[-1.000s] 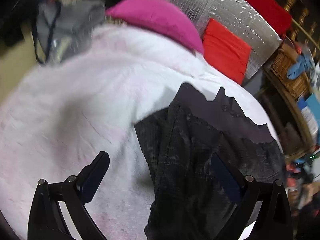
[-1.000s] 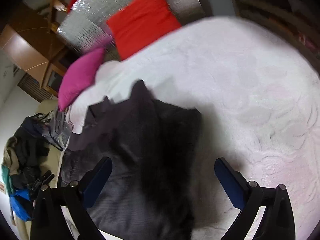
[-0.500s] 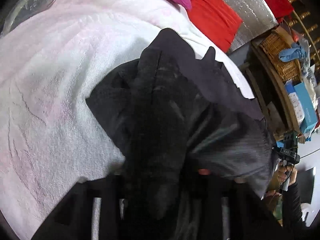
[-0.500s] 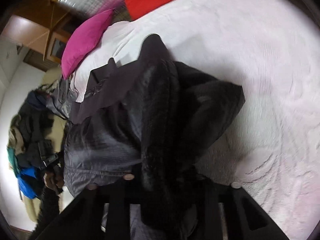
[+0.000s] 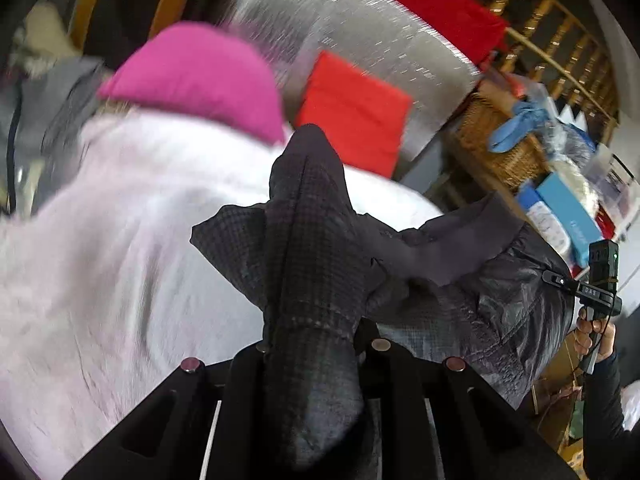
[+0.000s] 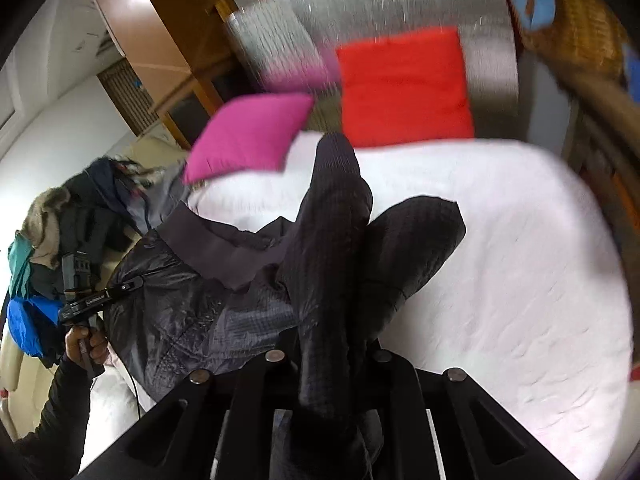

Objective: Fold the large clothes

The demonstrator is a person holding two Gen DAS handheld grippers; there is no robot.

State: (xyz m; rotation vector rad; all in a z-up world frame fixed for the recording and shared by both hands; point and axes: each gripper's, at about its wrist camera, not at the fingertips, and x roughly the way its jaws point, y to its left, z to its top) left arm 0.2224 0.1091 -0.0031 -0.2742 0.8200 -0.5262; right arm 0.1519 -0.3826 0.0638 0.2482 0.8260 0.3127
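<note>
A dark quilted jacket hangs lifted above the white bed cover. In the left wrist view my left gripper has a bunched fold of it between its jaws, which are closing on the cloth. The right wrist view shows the same jacket rising from my right gripper, whose jaws are also closing with a fold pinched between them. The shiny lining sags between the two grips. The fingertips of both grippers are hidden by fabric. A hand holds the left gripper's handle at the jacket's far side.
A pink cushion and a red cushion lean on a silver headboard at the bed's far end. A wicker basket and boxes crowd the shelf beside the bed. A heap of clothes lies to the left.
Both grippers stood open over the flat jacket, then closed on its edge. Both have since risen, lifting the jacket off the bed cover so that it hangs between them.
</note>
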